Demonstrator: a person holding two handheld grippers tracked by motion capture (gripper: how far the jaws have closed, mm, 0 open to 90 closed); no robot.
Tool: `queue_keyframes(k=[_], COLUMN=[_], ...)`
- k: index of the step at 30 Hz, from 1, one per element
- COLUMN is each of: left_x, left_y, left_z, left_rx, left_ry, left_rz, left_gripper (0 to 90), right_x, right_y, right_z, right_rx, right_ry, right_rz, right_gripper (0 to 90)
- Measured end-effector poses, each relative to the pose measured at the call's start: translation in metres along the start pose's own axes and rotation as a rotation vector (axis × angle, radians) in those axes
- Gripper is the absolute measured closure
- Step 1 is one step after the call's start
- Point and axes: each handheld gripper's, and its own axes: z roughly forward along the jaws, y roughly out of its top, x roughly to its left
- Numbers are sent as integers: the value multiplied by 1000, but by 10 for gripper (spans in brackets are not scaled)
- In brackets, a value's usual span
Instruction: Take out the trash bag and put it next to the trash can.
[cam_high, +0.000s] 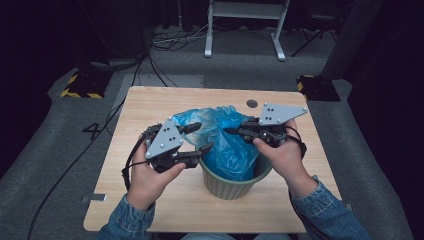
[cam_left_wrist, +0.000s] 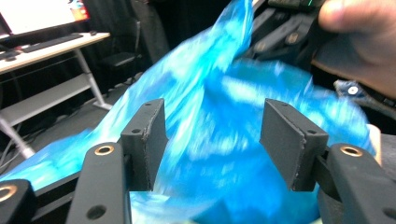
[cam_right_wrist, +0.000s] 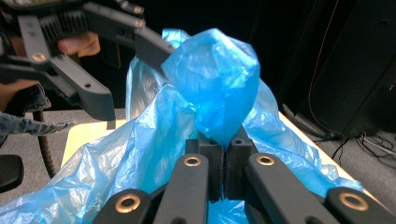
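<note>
A blue plastic bag (cam_high: 227, 140) sits in a ribbed green bin (cam_high: 232, 184) on the wooden table (cam_high: 150, 105), its upper part bunched above the rim. My right gripper (cam_high: 227, 131) is shut on a fold of the blue bag (cam_right_wrist: 210, 88), which bulges up past the closed jaws in the right gripper view. My left gripper (cam_high: 202, 136) is open at the bag's left side. In the left gripper view the blurred blue bag (cam_left_wrist: 219, 126) fills the gap between the wide-apart pads (cam_left_wrist: 149, 140). The open left gripper (cam_right_wrist: 135, 77) reaches in from the upper left of the right gripper view.
A small dark round disc (cam_high: 252, 103) lies near the table's far edge. Beyond the table stand a white desk frame (cam_high: 245, 30), floor cables (cam_high: 170, 42) and yellow-black striped bases (cam_high: 82, 86). Bare tabletop lies to the left and in front of the bin.
</note>
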Motion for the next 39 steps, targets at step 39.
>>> queue_keyframes(k=[39], left_x=[21], left_y=[-87], left_z=[-44], left_rx=[184], left_ry=[112], left_rz=[-80], left_gripper=[322], right_x=[-20], right_y=[76], right_z=[-59], right_rx=[-134], right_ry=[-59], right_rz=[-84], right_gripper=[886])
